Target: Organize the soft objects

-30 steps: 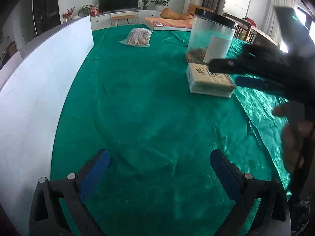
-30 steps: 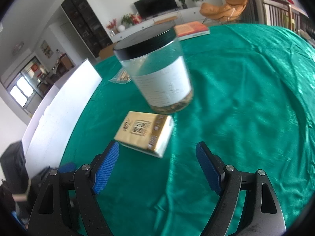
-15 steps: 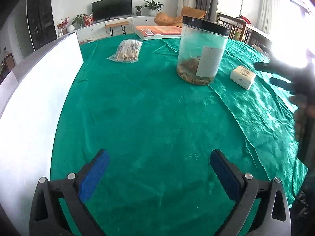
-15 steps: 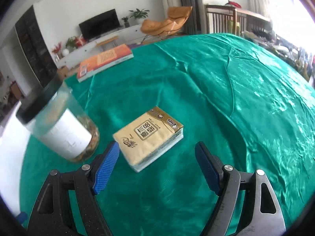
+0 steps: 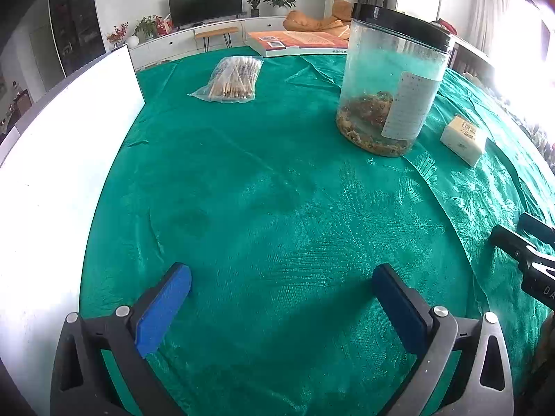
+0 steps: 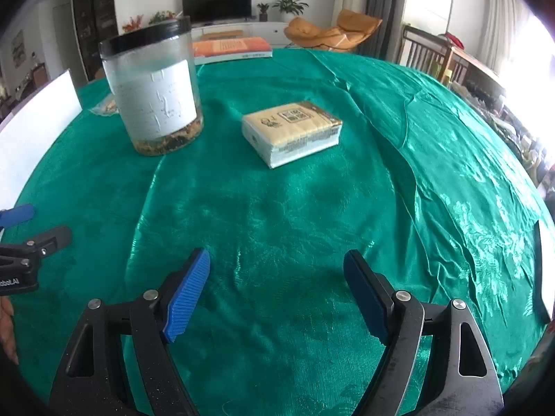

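A tan tissue pack (image 6: 291,131) lies flat on the green tablecloth (image 6: 312,215), right of a clear jar with a black lid (image 6: 152,93). My right gripper (image 6: 277,287) hovers open over bare cloth well in front of the pack, nothing between its blue pads. In the left wrist view my left gripper (image 5: 281,298) stands open over bare cloth, far from the jar (image 5: 388,79) and the tissue pack (image 5: 463,138) at the right. A clear bag of light sticks (image 5: 234,79) lies at the back. The right gripper's tip (image 5: 520,246) shows at the right edge.
A white board (image 5: 52,159) stands along the table's left side. An orange book (image 6: 230,48) lies at the far edge. Chairs and a wooden rail stand beyond the table on the right. The left gripper's fingers (image 6: 24,228) show at the left edge of the right wrist view.
The tissue pack went from beside the jar's front to the jar's right side and lies released. The right gripper drew back from it, open. The left gripper slid sideways over the cloth.
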Available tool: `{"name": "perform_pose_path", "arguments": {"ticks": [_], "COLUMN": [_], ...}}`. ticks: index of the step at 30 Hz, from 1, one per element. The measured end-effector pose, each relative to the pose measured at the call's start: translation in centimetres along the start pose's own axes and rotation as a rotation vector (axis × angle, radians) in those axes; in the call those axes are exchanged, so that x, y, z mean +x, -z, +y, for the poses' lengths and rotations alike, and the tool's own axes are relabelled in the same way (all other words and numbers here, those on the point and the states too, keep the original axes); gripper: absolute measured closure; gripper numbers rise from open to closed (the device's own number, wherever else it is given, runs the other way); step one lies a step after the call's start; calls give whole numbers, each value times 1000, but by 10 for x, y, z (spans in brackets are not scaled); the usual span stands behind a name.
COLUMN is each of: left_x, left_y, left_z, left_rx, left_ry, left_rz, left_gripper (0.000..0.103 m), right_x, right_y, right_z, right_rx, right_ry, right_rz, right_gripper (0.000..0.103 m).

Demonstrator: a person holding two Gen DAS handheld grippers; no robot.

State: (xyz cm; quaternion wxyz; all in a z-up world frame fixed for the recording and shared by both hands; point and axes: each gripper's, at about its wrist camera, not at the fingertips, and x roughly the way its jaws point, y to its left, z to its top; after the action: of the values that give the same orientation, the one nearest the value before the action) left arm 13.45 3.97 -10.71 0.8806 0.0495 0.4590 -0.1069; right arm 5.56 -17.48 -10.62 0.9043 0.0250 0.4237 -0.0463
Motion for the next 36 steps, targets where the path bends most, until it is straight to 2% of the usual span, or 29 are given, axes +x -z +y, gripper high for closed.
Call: {"name": "perform_pose_path", "arguments": {"ticks": [36], "left_x": [0], "left_y": [0], "left_z": [1], "left_rx": [0], "left_ry": [0], "left_rz": [0], "left_gripper": [0], "right_x": [-1], "right_y": [-3], "right_z": [-2], "right_rx": [1], "right_ry": [4], "right_rz": [3], "right_gripper": [19]}}
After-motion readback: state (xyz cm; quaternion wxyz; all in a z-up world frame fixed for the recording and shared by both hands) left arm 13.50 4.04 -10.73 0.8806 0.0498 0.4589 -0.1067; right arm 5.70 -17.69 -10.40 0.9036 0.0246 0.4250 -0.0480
